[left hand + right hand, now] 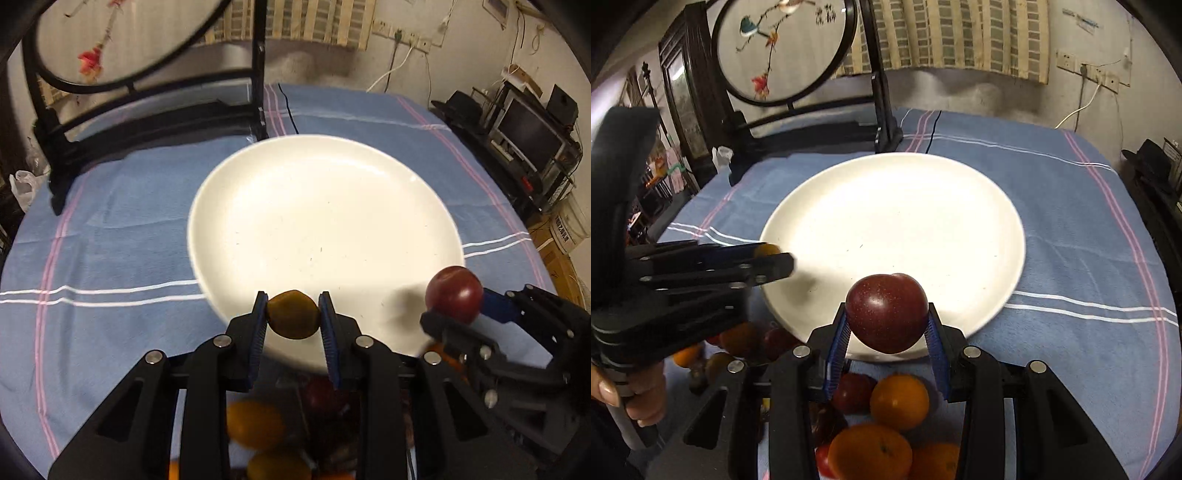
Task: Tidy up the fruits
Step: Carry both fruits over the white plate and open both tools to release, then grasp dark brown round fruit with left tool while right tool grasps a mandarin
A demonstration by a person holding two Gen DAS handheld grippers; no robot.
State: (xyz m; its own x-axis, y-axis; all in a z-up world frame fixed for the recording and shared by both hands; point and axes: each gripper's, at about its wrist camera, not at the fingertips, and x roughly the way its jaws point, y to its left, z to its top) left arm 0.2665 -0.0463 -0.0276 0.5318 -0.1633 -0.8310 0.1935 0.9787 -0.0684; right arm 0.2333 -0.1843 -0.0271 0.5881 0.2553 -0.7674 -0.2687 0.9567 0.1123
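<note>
Left gripper (293,314) clamps a brown fruit (293,314); right gripper (886,325) clamps a plum (887,312); plate (960,206) just ahead of both.

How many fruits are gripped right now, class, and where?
2. A yellow-brown fruit sits in the left gripper, a dark red fruit in the right gripper, both over the white plate's edge. Other loose fruits below are partly hidden.

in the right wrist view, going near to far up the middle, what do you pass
oranges → red plum held in the right gripper → white plate → blue striped cloth → wall with patterned hanging
</note>
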